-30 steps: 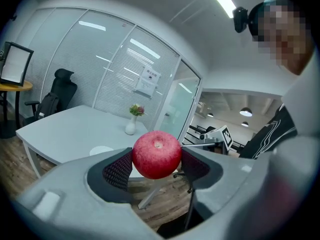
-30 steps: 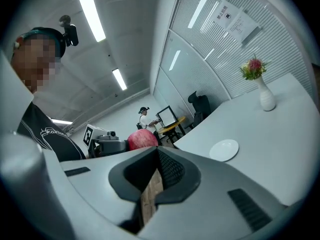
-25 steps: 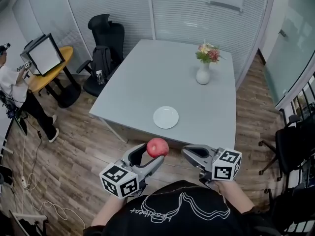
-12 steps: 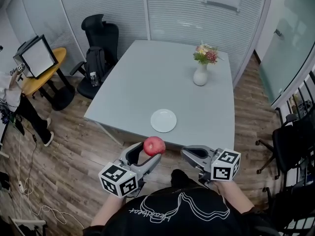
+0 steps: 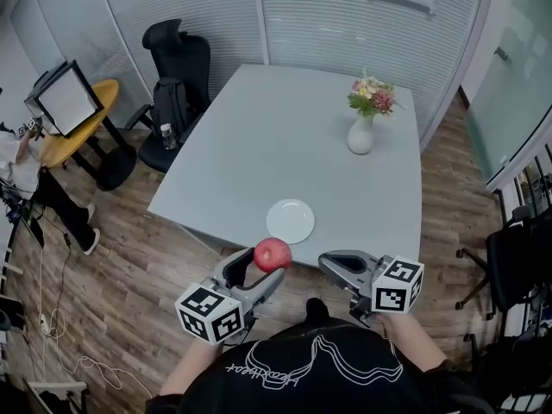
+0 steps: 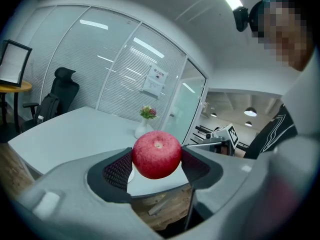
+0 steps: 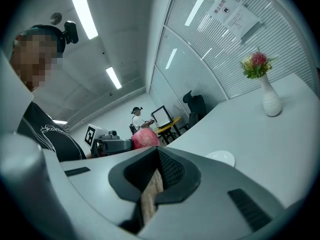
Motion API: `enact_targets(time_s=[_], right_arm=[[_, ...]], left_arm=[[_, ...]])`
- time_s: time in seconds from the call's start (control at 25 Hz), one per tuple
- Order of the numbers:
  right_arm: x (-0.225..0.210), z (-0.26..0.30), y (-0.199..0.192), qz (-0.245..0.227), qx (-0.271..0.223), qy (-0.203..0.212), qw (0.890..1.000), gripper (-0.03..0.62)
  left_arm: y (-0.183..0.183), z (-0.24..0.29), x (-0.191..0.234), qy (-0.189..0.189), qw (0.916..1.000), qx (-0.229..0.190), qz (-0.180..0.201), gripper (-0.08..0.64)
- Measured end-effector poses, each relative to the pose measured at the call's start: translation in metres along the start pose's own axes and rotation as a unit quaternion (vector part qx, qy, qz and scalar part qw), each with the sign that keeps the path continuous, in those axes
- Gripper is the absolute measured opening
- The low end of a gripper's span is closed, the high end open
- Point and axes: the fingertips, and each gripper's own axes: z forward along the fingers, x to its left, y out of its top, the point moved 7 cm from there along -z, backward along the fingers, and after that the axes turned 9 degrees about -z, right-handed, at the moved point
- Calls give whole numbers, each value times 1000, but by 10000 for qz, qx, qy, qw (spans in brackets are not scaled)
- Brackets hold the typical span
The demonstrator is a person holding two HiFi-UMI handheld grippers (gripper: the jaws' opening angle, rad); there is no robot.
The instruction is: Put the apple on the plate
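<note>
Fingers [image 6: 117, 171] of the left gripper [image 5: 259, 272] clench the apple [image 5: 272, 254], held in the air just off the bench's [image 5: 259, 145] near edge. Right gripper [image 5: 335, 264] fingers are pressed together, empty. It looks like the carrying step; next comes a forward reach over the plate [image 5: 290, 221] by that edge, then lowering.

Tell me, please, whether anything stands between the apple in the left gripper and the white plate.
Nothing visible does. The left gripper holds the apple by the near edge of the table, and only bare tabletop shows before the plate. The vase stands far beyond the plate, and the right gripper is off to the side.
</note>
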Motion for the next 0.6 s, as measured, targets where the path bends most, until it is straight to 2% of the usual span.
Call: enact_targets(time_s=[0.32, 0.6], right_arm=[[-46, 9, 18, 198, -14, 27, 9998, 9], [-80, 16, 22, 316, 16, -33, 9995, 9]], left_arm=[[15, 44, 29, 171, 9997, 149, 21, 311], [22, 78, 57, 201, 9995, 184, -142, 311]])
